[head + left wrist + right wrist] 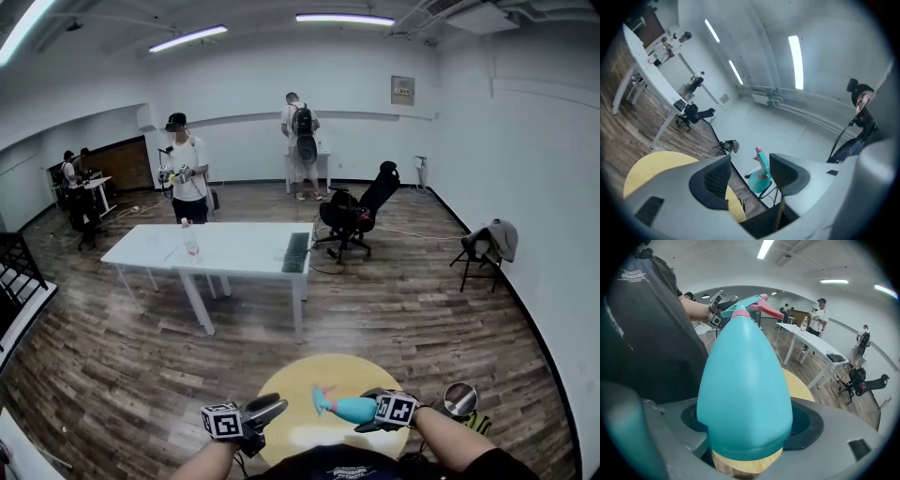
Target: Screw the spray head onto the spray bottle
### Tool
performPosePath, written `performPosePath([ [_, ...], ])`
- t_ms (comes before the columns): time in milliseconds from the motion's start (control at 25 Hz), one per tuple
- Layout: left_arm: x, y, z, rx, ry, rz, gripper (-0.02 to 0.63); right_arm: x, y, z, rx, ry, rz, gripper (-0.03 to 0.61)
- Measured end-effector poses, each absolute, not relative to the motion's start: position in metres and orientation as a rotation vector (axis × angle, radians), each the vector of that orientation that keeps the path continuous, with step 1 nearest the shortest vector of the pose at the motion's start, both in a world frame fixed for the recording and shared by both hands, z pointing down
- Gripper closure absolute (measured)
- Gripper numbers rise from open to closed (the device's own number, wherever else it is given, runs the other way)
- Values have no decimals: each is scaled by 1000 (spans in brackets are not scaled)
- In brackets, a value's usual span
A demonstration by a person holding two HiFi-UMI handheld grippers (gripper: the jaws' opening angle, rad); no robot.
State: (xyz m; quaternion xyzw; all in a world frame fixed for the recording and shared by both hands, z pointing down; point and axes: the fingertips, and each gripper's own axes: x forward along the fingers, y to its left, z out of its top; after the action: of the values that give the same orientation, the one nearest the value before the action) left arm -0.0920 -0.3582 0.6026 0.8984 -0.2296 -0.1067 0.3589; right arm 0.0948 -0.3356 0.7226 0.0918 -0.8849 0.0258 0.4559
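Right gripper view: right gripper (747, 425) clamps the teal spray bottle (743, 376) at its base, and the spray head (751, 305) sits on the bottle's neck. Left gripper (750, 176), jaws wide and empty, waits off the bottle's head end. Best practice, as judged: grip the pink collar (739, 312) squarely and turn it, keeping the bottle still.

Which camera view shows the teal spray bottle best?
The right gripper view: the spray bottle fills it, clamped in the right gripper. The head view shows it small; the left gripper view, tiny beyond open jaws.
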Motion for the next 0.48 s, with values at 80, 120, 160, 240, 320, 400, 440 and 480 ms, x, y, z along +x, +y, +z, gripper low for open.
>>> performPosePath([
  [80,-106,-365,606,2287,-621,-289,322,98,-339,725,236,-2172,62,155],
  [120,-101,-366,606,2295,-608,-266,322,96,-340,724,231,-2168,53,155],
  [160,-88,-366,605,2318,-577,-226,322,93,-340,723,220,-2165,38,155],
  [240,-47,-360,603,2397,-482,-110,322,81,-339,721,189,-2157,-1,155],
  [320,-7,-352,596,2501,-386,-17,322,70,-339,720,163,-2146,-36,155],
  [400,18,-343,589,2609,-336,60,390,74,-338,722,152,-2128,-57,155],
  [440,24,-338,590,2663,-318,127,390,80,-336,724,145,-2117,-61,154],
  [480,28,-332,594,2715,-299,217,388,86,-334,725,134,-2103,-66,153],
])
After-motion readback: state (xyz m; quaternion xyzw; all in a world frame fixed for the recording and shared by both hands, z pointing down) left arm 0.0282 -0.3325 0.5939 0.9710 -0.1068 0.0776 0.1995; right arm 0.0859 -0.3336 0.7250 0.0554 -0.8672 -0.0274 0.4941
